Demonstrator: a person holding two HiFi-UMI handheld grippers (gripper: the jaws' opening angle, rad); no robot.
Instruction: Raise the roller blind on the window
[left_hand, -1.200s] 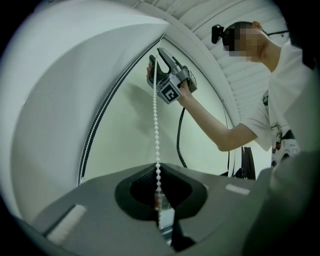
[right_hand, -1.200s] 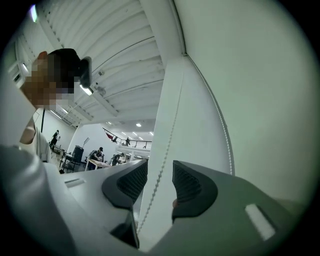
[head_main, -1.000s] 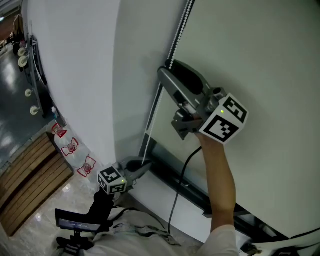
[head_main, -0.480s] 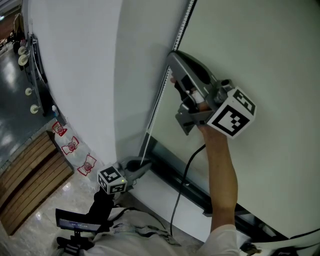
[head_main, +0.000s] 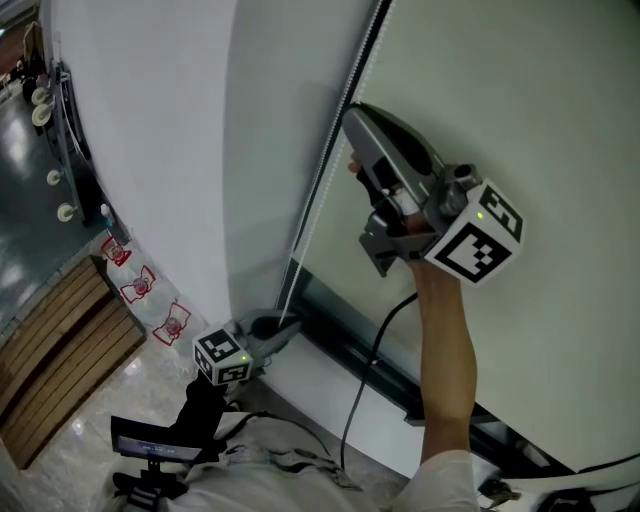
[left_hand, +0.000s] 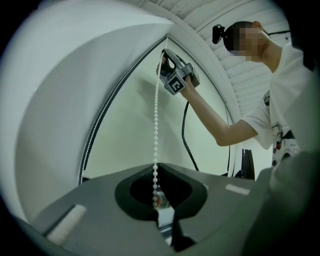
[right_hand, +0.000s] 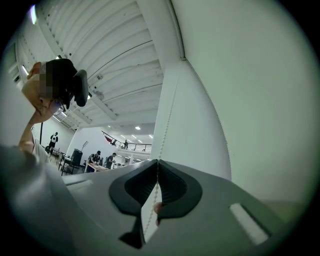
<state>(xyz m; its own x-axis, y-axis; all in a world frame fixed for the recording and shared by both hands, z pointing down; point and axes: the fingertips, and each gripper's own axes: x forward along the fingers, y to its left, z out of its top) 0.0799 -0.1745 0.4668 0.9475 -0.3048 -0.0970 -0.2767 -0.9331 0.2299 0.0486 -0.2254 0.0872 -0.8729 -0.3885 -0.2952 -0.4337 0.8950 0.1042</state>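
Holding the bead chain at two heights, both grippers are closed on it beside the lowered roller blind. In the head view the right gripper is raised high, its tips against the chain at the blind's left edge. The left gripper sits well below it, near the dark window frame at the foot of the blind. The chain runs in a straight slanted line between the two.

In the right gripper view the jaws have just been closing, and the right gripper now has them together on the bead chain. The chain enters at the tips, climbs away along the white column above, and passes down through the dark hollow behind the tips.

In the left gripper view the left gripper also has its jaws together, with the bead chain pinched right at the tips. A few beads hang on into the hollow below them. From there the chain rises straight to the right gripper, seen far above against the pale blind. A black cable hangs from the right gripper alongside the person's forearm.
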